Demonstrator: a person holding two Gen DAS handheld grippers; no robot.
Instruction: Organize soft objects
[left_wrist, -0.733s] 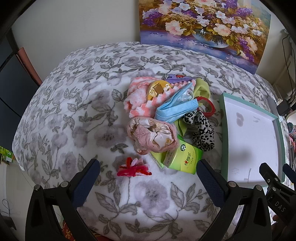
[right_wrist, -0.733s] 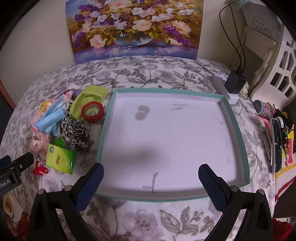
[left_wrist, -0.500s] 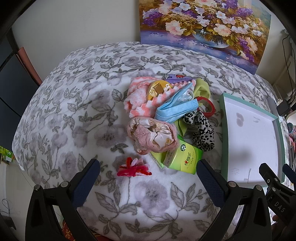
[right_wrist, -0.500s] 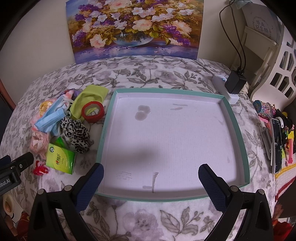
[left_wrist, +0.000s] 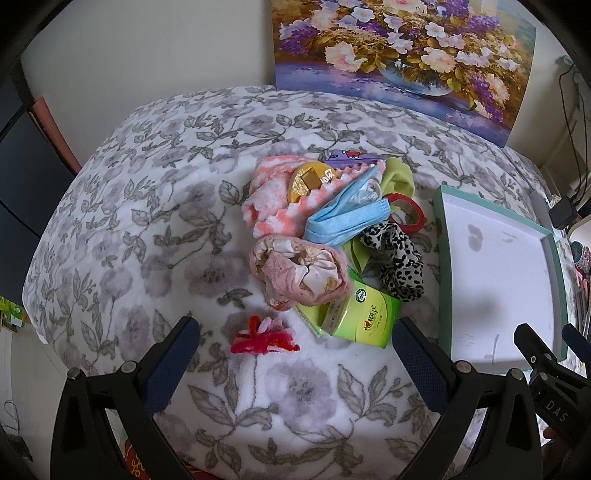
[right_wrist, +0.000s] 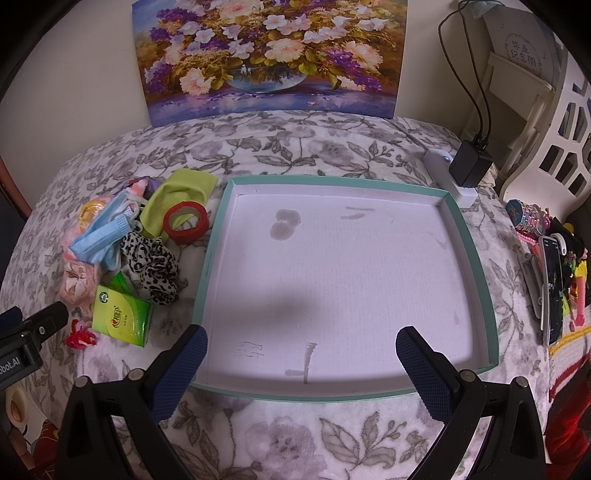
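Nothing is seen to have changed across the last moments: both views match the earlier ones, with no item shifted and neither gripper displaced. This is read as a pause at the very start of the task, before any object has been picked.

The left gripper (left_wrist: 295, 343) is held above the flowered bed cover (left_wrist: 155, 229) with its jaws spread wide and nothing between them. Just ahead of it a small red and pink pipe-cleaner flower (left_wrist: 264, 338) lies alone on the cover. Beyond it, the pile of soft objects is gathered: a pink fabric bundle (left_wrist: 295, 271), a pink-and-white fuzzy cloth (left_wrist: 271, 206), a blue face mask (left_wrist: 345, 221), a leopard-print scrunchie (left_wrist: 400, 262) and a yellow-green cloth (left_wrist: 399, 179). A green tissue pack (left_wrist: 364, 319) is partly tucked under the pink bundle, and a red tape roll (left_wrist: 410, 212) rests beside the mask.

The right gripper (right_wrist: 301, 349) is likewise held released and empty, over the near edge of the teal-rimmed tray (right_wrist: 214, 236), whose white floor holds nothing but a few stains. The tray sits just beside the pile, on its right.

Since the tray is bare and the pile untouched, the whole sorting is judged to remain. The flower, nearest the left jaws, is probably the easiest first pick.
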